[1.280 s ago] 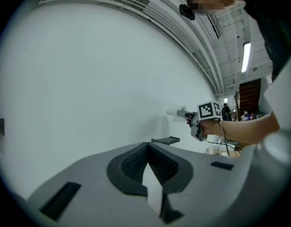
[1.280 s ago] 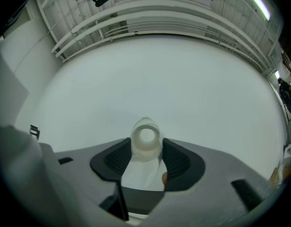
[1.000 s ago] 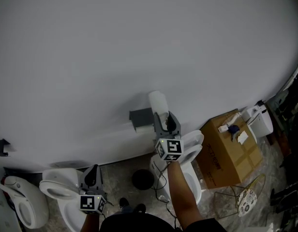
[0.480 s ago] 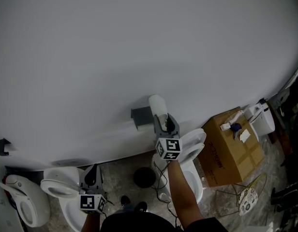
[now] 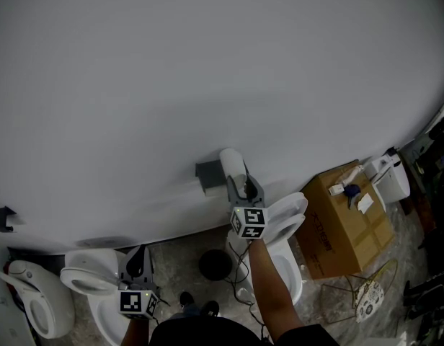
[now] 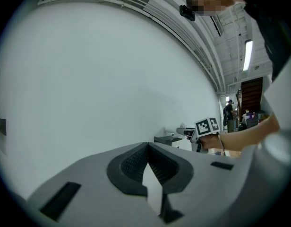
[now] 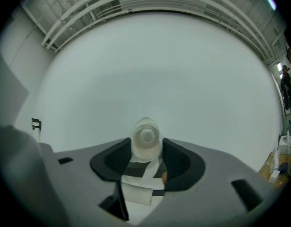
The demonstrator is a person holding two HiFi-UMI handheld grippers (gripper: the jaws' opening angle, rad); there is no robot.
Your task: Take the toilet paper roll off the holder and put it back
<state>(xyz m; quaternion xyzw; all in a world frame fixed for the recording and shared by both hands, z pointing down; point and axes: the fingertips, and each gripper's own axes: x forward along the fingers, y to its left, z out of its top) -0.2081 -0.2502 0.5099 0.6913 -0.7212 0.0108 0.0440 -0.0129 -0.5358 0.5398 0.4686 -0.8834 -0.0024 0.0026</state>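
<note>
Big plain white wall [image 5: 207,63] sits dead ahead of both tools. Under the right hand-held gripper [image 5: 241,182] is a white ceramic toilet [image 5: 285,225]. The small grey wall-mounted holder [image 5: 210,173] is just left of that gripper's tip. The white toilet paper roll [image 5: 233,161] is off it, clamped end-on between the jaws and poking out toward the wall. Looks like it's lined up beside the holder to go back on; whether they touch, can't tell. The right forearm reaches forward, tool level. The left hand-held gripper [image 5: 138,262] hangs low and well apart, pinched closed on nothing, probably parked out of the way.
</note>
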